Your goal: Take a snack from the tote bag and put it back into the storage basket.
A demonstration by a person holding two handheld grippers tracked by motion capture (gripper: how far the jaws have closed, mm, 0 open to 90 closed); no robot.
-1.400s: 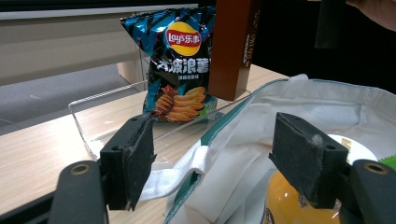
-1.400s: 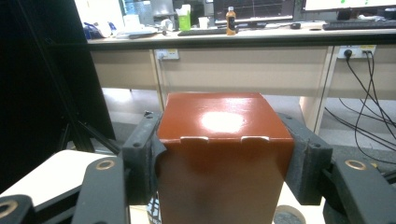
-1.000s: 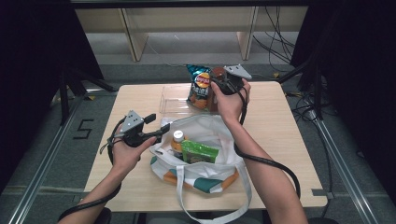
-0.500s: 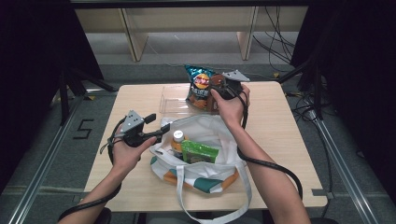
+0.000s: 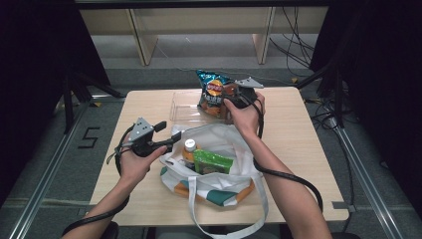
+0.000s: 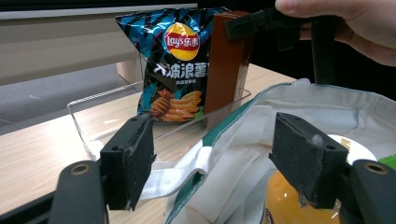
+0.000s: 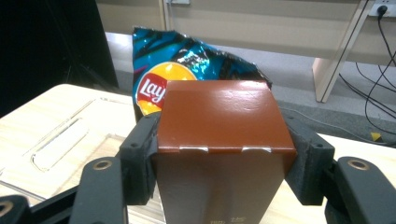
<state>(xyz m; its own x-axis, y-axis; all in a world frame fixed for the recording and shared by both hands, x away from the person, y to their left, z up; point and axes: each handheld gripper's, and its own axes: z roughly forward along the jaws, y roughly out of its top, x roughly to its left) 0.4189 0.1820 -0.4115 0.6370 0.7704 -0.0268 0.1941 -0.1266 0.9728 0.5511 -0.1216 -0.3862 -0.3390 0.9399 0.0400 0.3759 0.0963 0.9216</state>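
Clamping a brown box [image 7: 223, 154] between its two black jaws, the right gripper [image 7: 223, 161] holds it upright by its side walls, near the top, and in the high view this gripper [image 5: 238, 99] sits over the clear plastic tray [image 5: 183, 105] at the far side of the table [image 5: 308, 149]. Just behind the box stands a blue chip bag [image 7: 187, 65] (its yellow and red logo half hidden by the box lid), also upright in the tray. The left gripper [image 6: 224, 158] has its jaws spread apart with nothing between them, poised at the near rim of a white tote bag [image 6: 261, 121] with green trim. Inside the tote lie an orange drink bottle [image 5: 189, 149] and a green packet [image 5: 213, 162]. The tote rests at the middle of the table, just in front of the tray.
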